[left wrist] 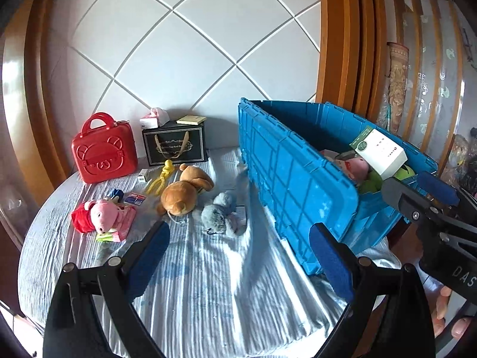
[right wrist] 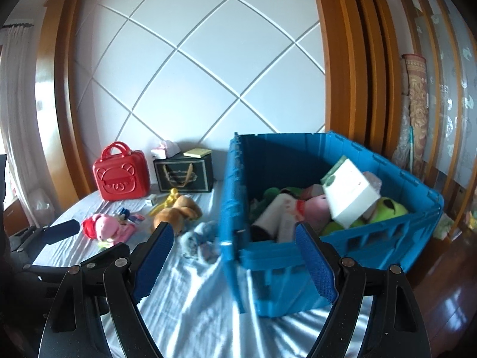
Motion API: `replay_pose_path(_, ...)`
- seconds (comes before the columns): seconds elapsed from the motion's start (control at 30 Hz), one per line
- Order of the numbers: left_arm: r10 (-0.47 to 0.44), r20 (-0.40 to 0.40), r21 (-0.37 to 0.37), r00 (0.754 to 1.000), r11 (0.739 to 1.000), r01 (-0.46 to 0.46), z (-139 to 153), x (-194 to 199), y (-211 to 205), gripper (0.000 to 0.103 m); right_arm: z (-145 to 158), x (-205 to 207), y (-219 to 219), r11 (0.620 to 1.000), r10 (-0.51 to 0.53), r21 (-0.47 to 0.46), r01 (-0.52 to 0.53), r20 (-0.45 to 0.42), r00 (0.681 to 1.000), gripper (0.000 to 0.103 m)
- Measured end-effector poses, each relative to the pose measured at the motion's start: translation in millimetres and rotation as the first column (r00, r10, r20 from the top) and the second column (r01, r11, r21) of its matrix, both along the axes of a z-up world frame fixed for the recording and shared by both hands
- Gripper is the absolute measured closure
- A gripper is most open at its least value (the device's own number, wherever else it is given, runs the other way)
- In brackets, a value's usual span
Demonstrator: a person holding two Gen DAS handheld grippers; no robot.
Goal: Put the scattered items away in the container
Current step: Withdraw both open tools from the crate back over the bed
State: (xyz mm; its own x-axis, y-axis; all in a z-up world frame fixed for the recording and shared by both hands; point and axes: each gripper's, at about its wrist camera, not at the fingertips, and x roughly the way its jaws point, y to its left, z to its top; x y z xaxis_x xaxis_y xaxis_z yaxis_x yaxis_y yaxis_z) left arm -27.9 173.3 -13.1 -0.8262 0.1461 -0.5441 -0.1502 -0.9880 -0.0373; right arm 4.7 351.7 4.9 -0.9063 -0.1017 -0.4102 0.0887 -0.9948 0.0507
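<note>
A blue crate (left wrist: 298,176) (right wrist: 238,197) stands on the bed at the right, holding a white box (right wrist: 348,198), a pink plush, a green plush and more. On the striped sheet lie a brown teddy bear (left wrist: 182,192) (right wrist: 176,213), a grey-blue plush (left wrist: 219,213) (right wrist: 199,238), a pink pig plush (left wrist: 101,214) (right wrist: 104,226) and a yellow toy (left wrist: 162,176). My left gripper (left wrist: 240,264) is open and empty above the sheet, in front of the grey plush. My right gripper (right wrist: 235,262) is open and empty at the crate's near corner.
A red bear-face case (left wrist: 104,152) (right wrist: 120,174) and a black gift box (left wrist: 174,146) (right wrist: 184,174) with a tissue pack and yellow pad on top stand by the white headboard. Small cards lie near the pig. Wooden frame and floor are at the right.
</note>
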Motion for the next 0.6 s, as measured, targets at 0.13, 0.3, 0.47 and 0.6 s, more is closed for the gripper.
replay_pose_path(0.13,0.033,0.024,0.015,0.999,0.999,-0.033,-10.9,1.5,-50.2,0.007,-6.7,-2.8,-42.7,1.000,0.017,-0.003,-0.017,0.015,1.000,0.018)
replay_pose_path(0.3,0.086,0.052,0.036,0.995,0.995,-0.088,-27.1,-3.9,-99.1,0.007,-18.6,-24.4,-88.8,0.998,0.069,0.004,-0.069,0.056,0.996,0.019)
replay_pose_path(0.47,0.161,0.101,0.033,0.982,0.986,-0.165,-49.9,-22.6,-141.3,0.007,-39.7,-57.8,-125.3,0.991,0.131,0.002,-0.132,0.105,0.986,0.019)
replay_pose_path(0.6,0.230,0.136,0.009,0.964,0.972,-0.234,-70.2,-48.1,-173.7,0.007,-63.8,-92.9,-144.4,0.988,0.157,-0.008,-0.157,0.149,0.976,0.019)
